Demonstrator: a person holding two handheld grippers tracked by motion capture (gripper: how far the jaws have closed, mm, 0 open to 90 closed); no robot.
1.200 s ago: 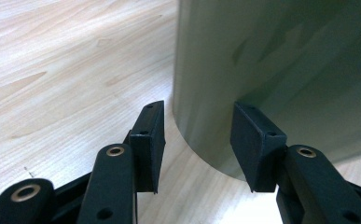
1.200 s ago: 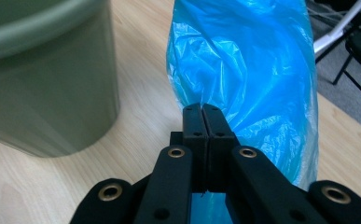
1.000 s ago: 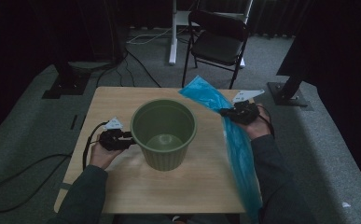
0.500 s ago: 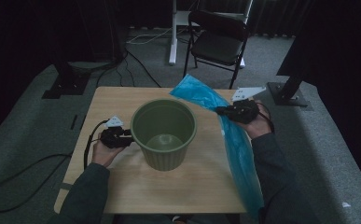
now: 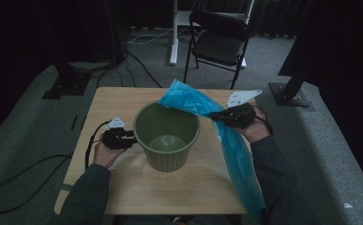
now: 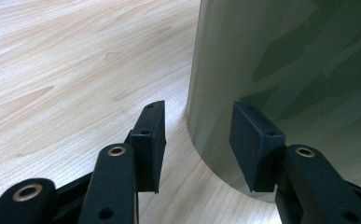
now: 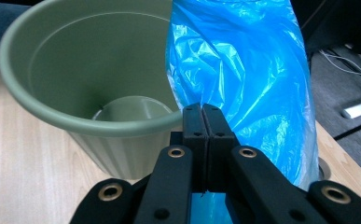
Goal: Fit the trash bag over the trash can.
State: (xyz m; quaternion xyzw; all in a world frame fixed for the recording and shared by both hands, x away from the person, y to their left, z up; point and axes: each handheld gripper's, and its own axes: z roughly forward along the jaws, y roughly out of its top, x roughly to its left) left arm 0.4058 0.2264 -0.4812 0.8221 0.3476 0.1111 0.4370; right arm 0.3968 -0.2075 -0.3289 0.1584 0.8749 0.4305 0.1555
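A green plastic bin (image 5: 170, 159) stands upright in the middle of the wooden table (image 5: 118, 101). My left gripper (image 5: 131, 137) lies at the bin's left side, low by the table. Its jaws are open in the left gripper view (image 6: 197, 126), one over the table (image 6: 75, 70) and one in front of the bin wall (image 6: 285, 60). My right gripper (image 5: 214, 115) is shut on a blue plastic bag (image 5: 188, 101). The bag's top reaches over the bin's far right rim and its tail hangs past the table's front edge. The bag (image 7: 243, 70) rises past the shut jaws (image 7: 201, 108) beside the bin (image 7: 75, 60).
A black folding chair (image 5: 219, 42) and a white stand leg (image 5: 174, 33) are behind the table. Dark stand bases sit on the floor at the left (image 5: 62, 86) and right (image 5: 289, 93). Cables trail across the floor at the left.
My right gripper has moved left and a little up with the blue bag, bringing the bag's top over the bin's rim. The left gripper has stayed put.
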